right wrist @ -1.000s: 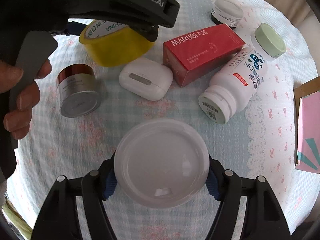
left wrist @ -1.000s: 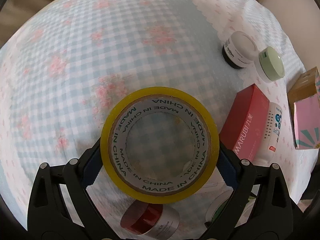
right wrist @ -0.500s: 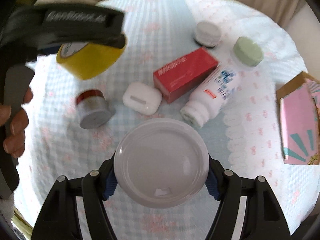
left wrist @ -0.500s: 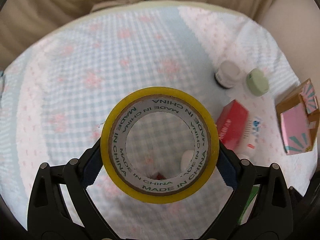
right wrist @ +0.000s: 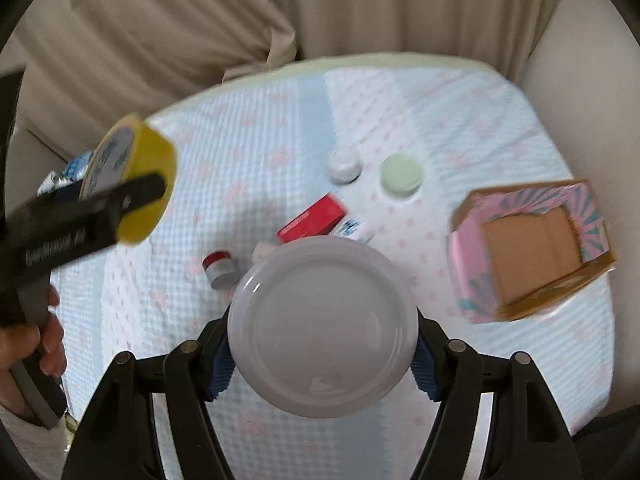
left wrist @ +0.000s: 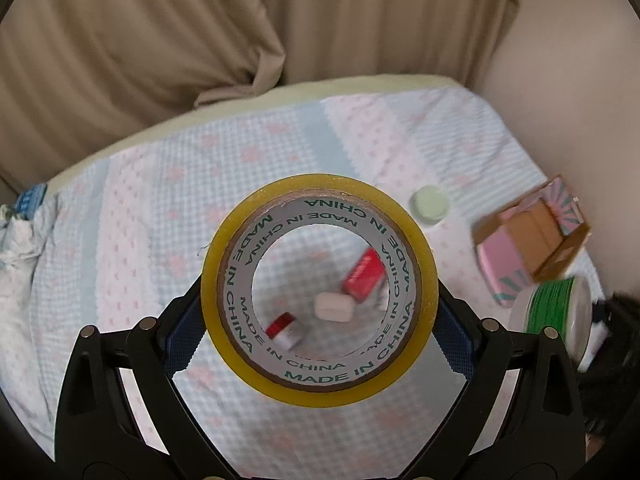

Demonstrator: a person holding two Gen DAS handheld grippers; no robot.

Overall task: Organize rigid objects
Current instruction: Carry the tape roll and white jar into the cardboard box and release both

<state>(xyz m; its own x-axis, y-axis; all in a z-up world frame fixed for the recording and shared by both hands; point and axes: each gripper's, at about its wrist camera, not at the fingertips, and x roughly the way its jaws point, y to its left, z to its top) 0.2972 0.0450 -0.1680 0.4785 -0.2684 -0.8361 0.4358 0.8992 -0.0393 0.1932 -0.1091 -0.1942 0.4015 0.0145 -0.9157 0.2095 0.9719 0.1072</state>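
Left wrist view first: we see the left hand-held gripper (left wrist: 319,316) clamped on a roll of yellow tape (left wrist: 319,287), its blue pads pressing the roll from both sides. The roll hangs in the air above a surface covered with a blue-and-pink patterned cloth (left wrist: 168,208); we cannot tell whether a bench or a bed lies under it. Through the roll's core we make out a red box (left wrist: 362,278), a white earbud case (left wrist: 334,307) and a small red-capped jar (left wrist: 285,330) lying on the cloth below. A pale green lid (left wrist: 430,205) sits on the cloth to the right of the roll, and further right stands an open pink cardboard box (left wrist: 532,242). At the right edge we see a spool of green wire (left wrist: 558,316), which is the thing the other tool carries.

From the right wrist view, the right hand-held gripper (right wrist: 322,364) is closed on that spool; its white round end plate (right wrist: 322,326) faces the camera, with the pads gripping its sides. It too is held clear of the cloth. Beyond it lie the red box (right wrist: 312,220), a white bottle (right wrist: 352,229) partly hidden beside it, the red-capped jar (right wrist: 219,268), a small white-lidded jar (right wrist: 343,166) and the green lid (right wrist: 401,174). The pink box (right wrist: 532,248) stands to the right, its brown inside showing. At the left, a person's hand (right wrist: 32,340) grips the left tool's handle, the yellow tape (right wrist: 132,178) held in its tip.
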